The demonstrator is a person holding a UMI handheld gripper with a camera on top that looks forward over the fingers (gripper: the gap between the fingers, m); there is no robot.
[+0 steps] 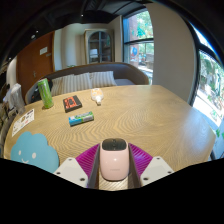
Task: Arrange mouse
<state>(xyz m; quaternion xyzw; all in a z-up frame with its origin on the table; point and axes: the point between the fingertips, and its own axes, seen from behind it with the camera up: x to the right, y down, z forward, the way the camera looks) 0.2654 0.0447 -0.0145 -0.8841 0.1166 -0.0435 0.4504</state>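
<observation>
A pale pink mouse (113, 160) with a dark scroll-wheel area sits between my two fingers, its nose pointing away over the round wooden table (155, 118). My gripper (113, 172) is shut on the mouse, and the magenta pads (89, 157) press against both of its sides. The rear of the mouse is hidden low between the fingers. A light blue mat (32, 150) lies on the table to the left of the fingers.
Farther back on the left stand a green bottle (45, 93), a dark red box (73, 103), a teal flat item (81, 118) and a small white object (97, 96). A paper (22, 122) lies at the left edge. A grey sofa (90, 78) stands behind the table.
</observation>
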